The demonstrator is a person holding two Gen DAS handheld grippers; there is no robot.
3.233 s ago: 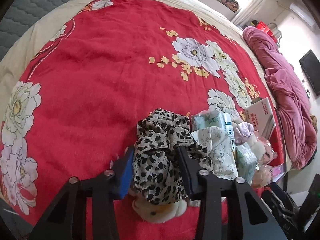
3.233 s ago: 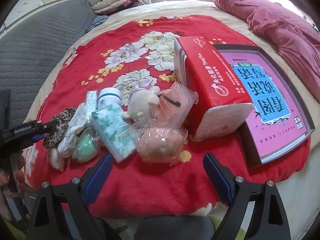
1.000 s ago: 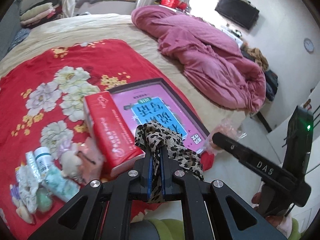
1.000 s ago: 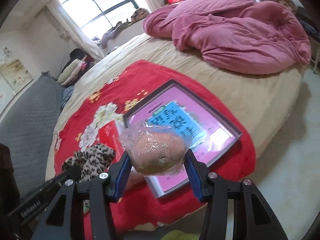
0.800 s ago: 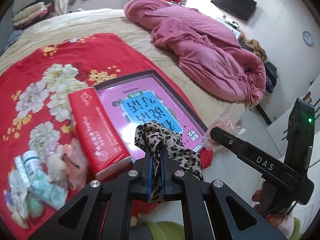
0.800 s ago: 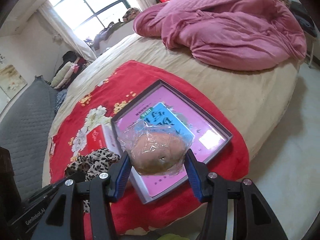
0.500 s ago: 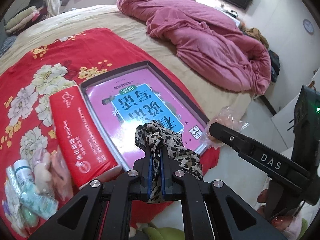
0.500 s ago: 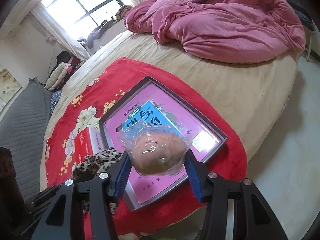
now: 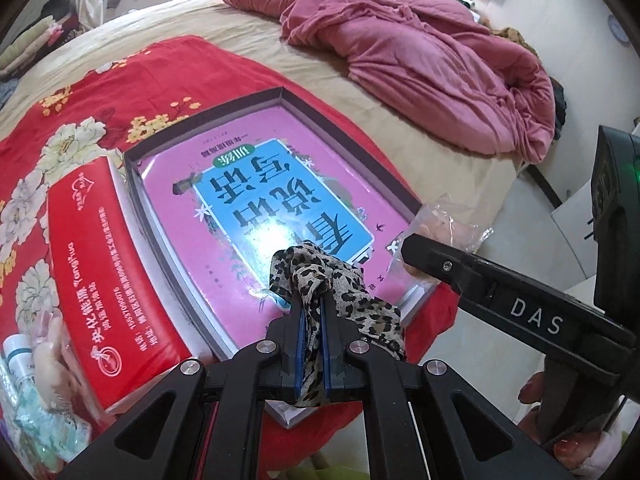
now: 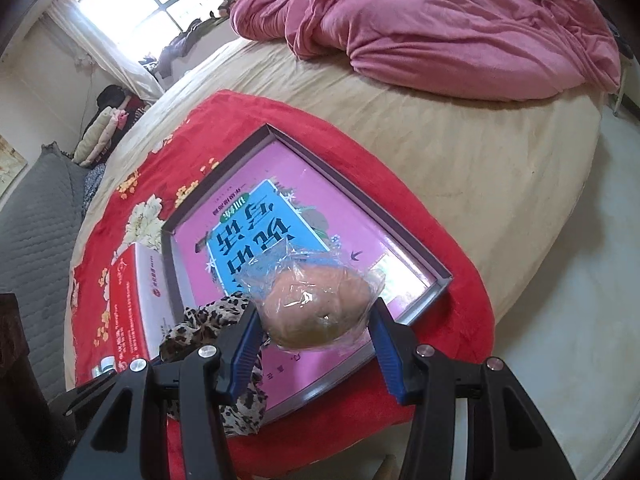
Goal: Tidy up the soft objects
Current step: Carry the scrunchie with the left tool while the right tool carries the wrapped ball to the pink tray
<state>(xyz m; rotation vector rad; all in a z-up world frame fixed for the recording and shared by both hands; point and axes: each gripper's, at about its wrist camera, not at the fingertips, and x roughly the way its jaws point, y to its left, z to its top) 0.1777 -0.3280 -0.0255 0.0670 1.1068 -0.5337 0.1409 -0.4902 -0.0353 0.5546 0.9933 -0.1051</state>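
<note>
Both tools loaded over tray point(image 9: 132, 184): L point(image 9: 311, 322) clamps scarf point(image 9: 340, 284), R point(image 10: 316, 326) bagged toy point(image 10: 320, 308).

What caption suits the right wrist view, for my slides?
Right gripper holds a plastic-wrapped tan soft toy over the pink-lined shallow box on the red floral blanket.

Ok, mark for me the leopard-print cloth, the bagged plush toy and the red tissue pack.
leopard-print cloth point(image 9: 316, 276): left wrist view, bunched top above the shut pads.
bagged plush toy point(image 10: 318, 308): right wrist view, middle of its brown body inside the plastic.
red tissue pack point(image 9: 100, 272): left wrist view, printed top face.
</note>
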